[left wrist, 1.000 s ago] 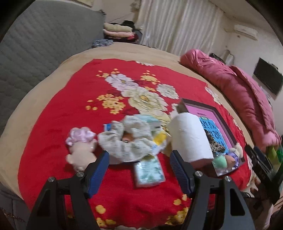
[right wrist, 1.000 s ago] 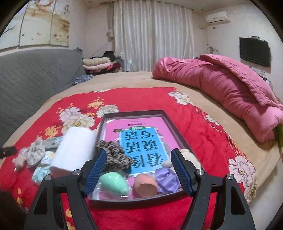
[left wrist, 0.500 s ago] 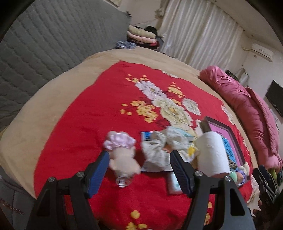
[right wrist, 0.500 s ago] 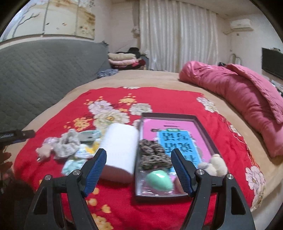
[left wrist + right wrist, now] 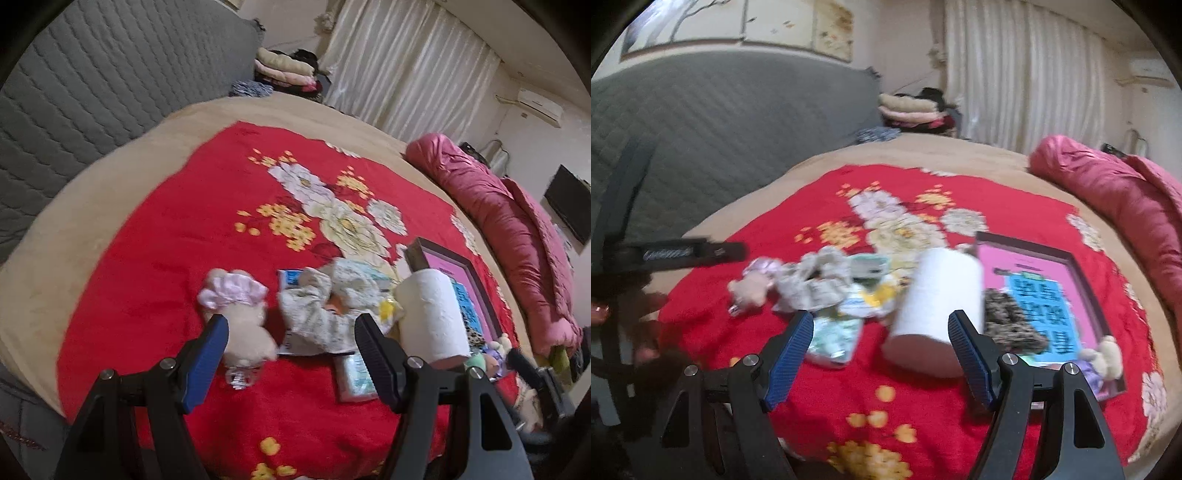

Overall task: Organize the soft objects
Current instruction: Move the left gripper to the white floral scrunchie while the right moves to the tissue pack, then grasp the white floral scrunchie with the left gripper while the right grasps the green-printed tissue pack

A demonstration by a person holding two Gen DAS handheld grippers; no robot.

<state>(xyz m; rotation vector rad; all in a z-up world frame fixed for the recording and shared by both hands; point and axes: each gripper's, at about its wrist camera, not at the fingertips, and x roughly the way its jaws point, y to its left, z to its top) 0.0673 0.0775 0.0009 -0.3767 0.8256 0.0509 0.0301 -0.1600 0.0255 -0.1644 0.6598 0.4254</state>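
Observation:
A small plush doll with a pink bonnet lies on the red floral blanket, next to a cream scrunchie, tissue packs and a white paper roll. My left gripper is open and empty, just in front of the doll and scrunchie. My right gripper is open and empty, facing the tissue pack and the roll. A dark tray to the right holds a leopard scrunchie and a small plush.
A pink quilt lies along the bed's right side. A grey padded headboard is at the left. Folded clothes sit at the far end by the curtains. The left gripper's arm shows in the right wrist view.
Both grippers have swung left. The doll and scrunchie now sit between my left fingers' line of sight; the roll and tissue pack now face my right gripper instead of the tray.

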